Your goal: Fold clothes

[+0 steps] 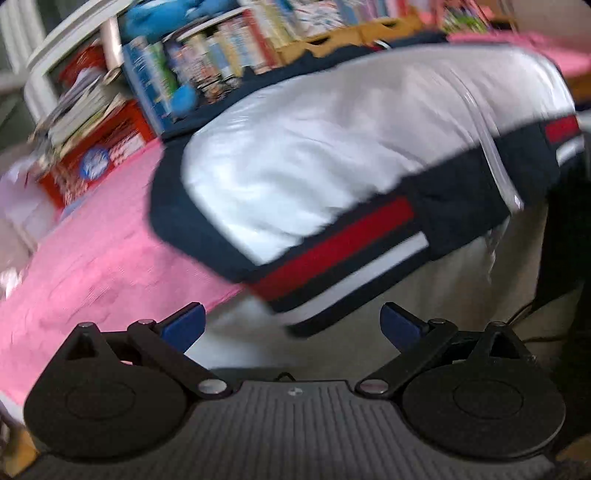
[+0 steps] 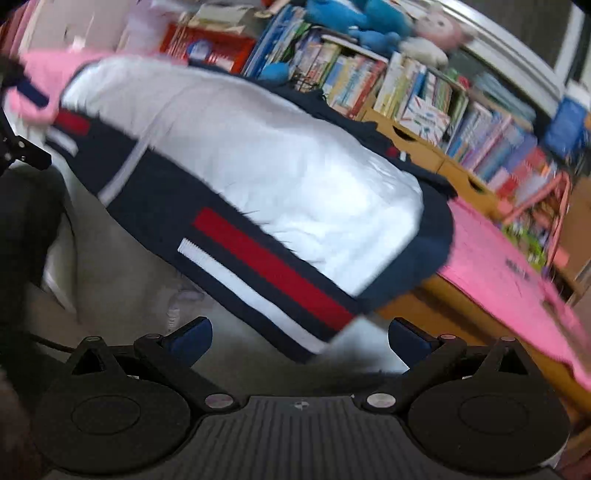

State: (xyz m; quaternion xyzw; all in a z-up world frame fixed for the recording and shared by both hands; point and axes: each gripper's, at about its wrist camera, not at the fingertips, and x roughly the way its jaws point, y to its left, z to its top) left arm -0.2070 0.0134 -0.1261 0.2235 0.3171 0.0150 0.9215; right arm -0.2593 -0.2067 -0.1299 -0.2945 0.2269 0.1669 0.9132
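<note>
A padded jacket (image 1: 314, 147) (image 2: 258, 155), white with navy trim and red and white stripes at the hem, lies on a pink-covered table (image 1: 92, 240) (image 2: 498, 266), its hem hanging over the near edge. My left gripper (image 1: 291, 325) is open, just below and in front of the striped hem, holding nothing. My right gripper (image 2: 299, 336) is open too, close under the hem's other striped end, empty. The left gripper's blue fingertip (image 2: 35, 94) shows at the far left of the right wrist view. Both views are blurred.
Shelves packed with books (image 1: 229, 48) (image 2: 461, 110) and blue plush toys (image 2: 369, 18) stand behind the table. A red box (image 1: 96, 158) sits at the table's left end. Wooden drawers (image 2: 436, 155) lie behind the jacket. Pale floor (image 1: 406, 325) shows below the table edge.
</note>
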